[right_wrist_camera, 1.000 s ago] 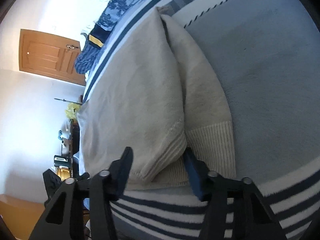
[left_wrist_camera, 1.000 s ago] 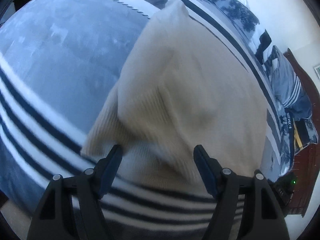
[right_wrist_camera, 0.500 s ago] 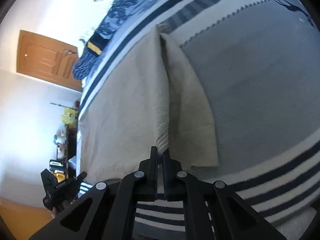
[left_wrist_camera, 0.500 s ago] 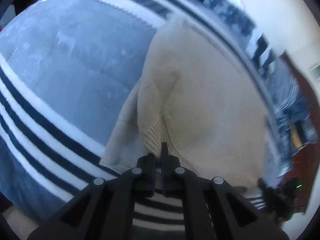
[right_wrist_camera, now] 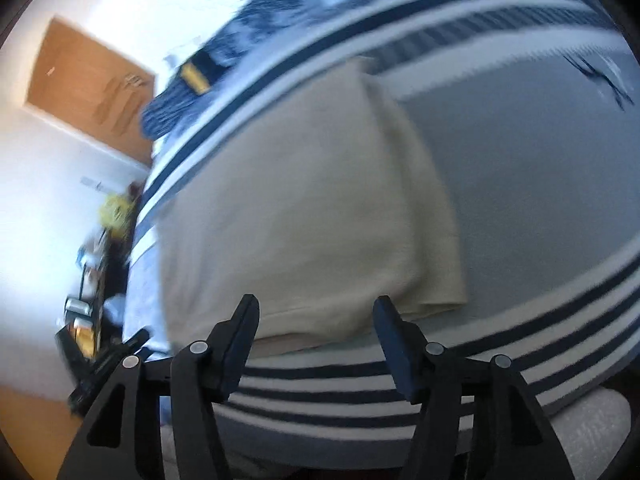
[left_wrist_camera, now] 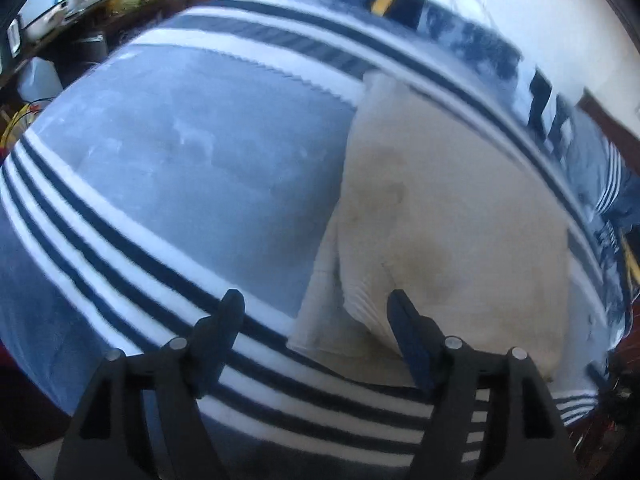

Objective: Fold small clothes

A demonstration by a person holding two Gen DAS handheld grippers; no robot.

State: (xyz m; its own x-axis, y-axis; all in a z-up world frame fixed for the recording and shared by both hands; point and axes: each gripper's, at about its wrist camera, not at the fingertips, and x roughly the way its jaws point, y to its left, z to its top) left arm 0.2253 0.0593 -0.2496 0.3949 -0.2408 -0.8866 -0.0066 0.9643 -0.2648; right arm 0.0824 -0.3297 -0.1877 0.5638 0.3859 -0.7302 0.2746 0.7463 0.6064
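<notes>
A cream sweater (left_wrist_camera: 452,224) lies folded on a bed covered by a blanket (left_wrist_camera: 192,168) with a pale blue-grey middle field bordered by white and navy stripes. In the left wrist view the sweater sits to the right of the blue field, its ribbed cuff (left_wrist_camera: 364,300) near the front edge; in the right wrist view the sweater (right_wrist_camera: 304,216) fills the centre, with the grey field to its right and the stripes running just below its hem.

The left tool (left_wrist_camera: 316,316) is spread wide with nothing between its fingers, above the striped border, its right finger just beside the cuff. The right tool (right_wrist_camera: 316,324) is also spread wide and holds nothing, in front of the sweater's near edge.

Behind the sweater, along the far side of the bed, lies a heap of dark blue and white clothes (left_wrist_camera: 472,44), one piece with a yellow band (right_wrist_camera: 194,76). White walls surround the bed. The right wrist view shows a wooden door (right_wrist_camera: 86,84) at upper left and blurred clutter (right_wrist_camera: 96,280) on the floor at the bed's left edge. The left wrist view shows a dark shelf (left_wrist_camera: 76,12) with small things at upper left.
</notes>
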